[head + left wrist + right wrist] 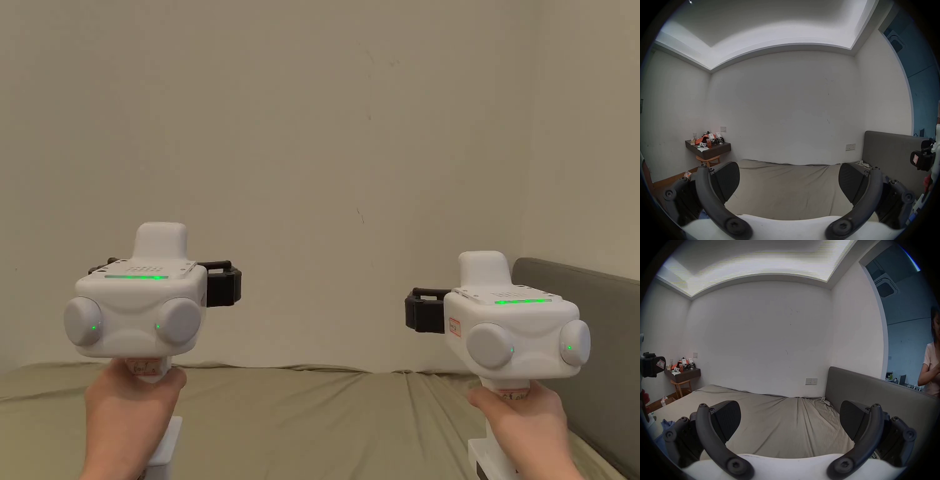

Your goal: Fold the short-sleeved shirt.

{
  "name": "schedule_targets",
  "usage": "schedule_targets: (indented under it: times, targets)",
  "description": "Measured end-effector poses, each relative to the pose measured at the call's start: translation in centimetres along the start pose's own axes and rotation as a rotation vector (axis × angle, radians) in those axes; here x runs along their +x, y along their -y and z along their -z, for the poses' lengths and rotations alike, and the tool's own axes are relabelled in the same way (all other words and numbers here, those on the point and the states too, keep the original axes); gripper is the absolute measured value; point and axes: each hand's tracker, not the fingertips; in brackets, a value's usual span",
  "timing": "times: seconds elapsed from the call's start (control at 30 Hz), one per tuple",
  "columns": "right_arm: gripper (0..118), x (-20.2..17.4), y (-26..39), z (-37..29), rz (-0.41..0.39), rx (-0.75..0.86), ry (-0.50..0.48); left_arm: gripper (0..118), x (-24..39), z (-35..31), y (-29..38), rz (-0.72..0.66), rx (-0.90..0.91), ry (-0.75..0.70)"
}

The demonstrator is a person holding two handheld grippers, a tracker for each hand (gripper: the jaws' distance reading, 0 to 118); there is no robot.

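Head view: both grippers held up above bed [300, 412], white rounded housings, green lights. Left gripper [788, 181] and right gripper [790, 420]: jaws spread wide, ribbed black pads, nothing between them. Right gripper view adds crumpled blue cloth [666, 424] at bed's left edge, partly hidden; cannot tell if it is the shirt. Olive sheet wrinkled; grey padded headboard [867, 395] on bed's right.

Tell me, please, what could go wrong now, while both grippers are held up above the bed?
1. The left gripper and right gripper are open and aimed at the wall, so the first grasp may be badly aimed.
2. The bed sheet is wrinkled; jaws might pinch it together with the blue fabric, perhaps the shirt.
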Motion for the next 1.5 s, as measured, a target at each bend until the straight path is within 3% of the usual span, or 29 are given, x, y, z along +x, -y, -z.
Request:
schedule_targets:
  times: [1.5]
  targets:
    - [118, 0.5, 0.1, -0.4, 0.011, 0.01, 0.006, 118, 1.1, -0.1, 0.4, -0.007, -0.002, 0.017]
